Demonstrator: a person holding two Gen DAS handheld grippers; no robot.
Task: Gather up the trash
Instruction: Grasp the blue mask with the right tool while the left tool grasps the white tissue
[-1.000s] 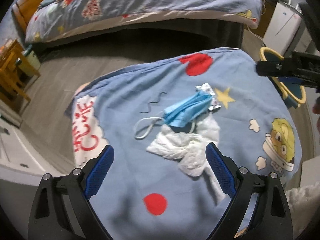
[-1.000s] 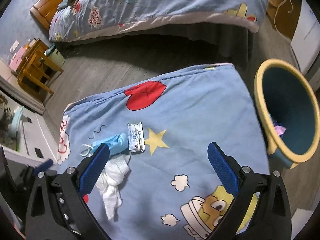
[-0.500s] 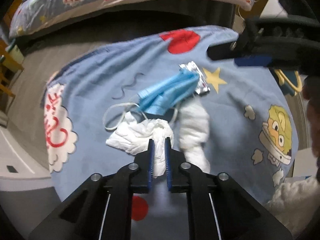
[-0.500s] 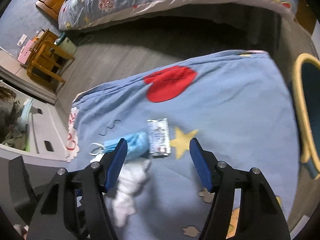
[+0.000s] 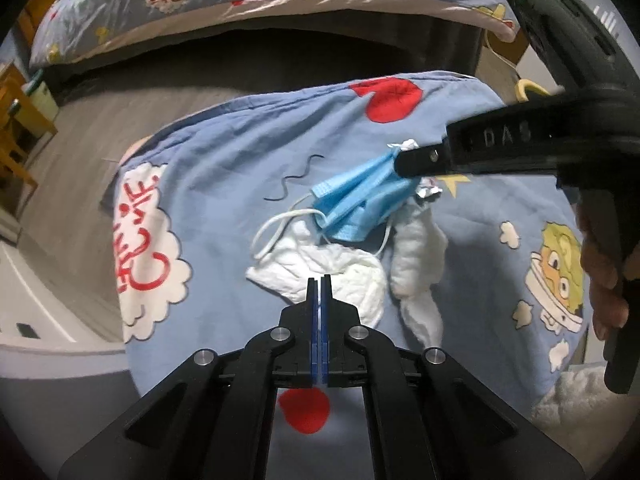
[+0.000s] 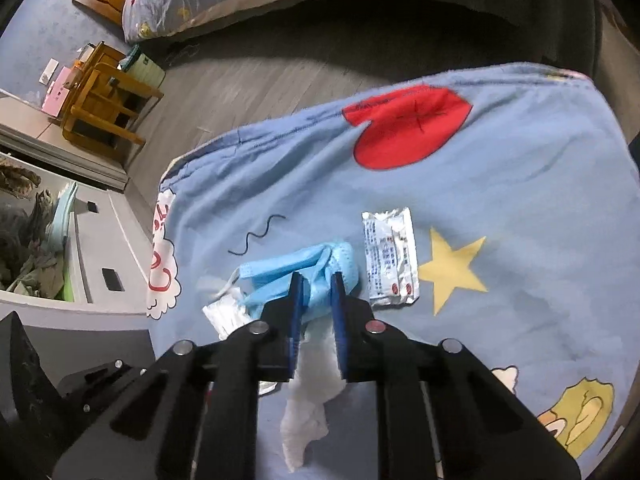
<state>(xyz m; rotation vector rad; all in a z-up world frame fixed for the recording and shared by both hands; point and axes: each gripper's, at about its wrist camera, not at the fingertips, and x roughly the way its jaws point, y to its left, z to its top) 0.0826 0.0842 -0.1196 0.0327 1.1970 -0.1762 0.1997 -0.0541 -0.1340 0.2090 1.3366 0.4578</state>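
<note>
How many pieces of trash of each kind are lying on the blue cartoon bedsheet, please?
Crumpled white tissues: 2, one pinched in the left claw, the other beside it.
Blue pleated face mask: 1, between the right claw fingers.
Silver foil sachet: 1.
Thin dark wavy wire: 1.
Total: 5.

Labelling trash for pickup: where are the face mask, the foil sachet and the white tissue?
blue face mask [image 6: 296, 266]: right wrist view, pleated middle.
foil sachet [image 6: 390, 256]: right wrist view, printed face.
white tissue [image 5: 340, 272]: left wrist view, crumpled middle.
</note>
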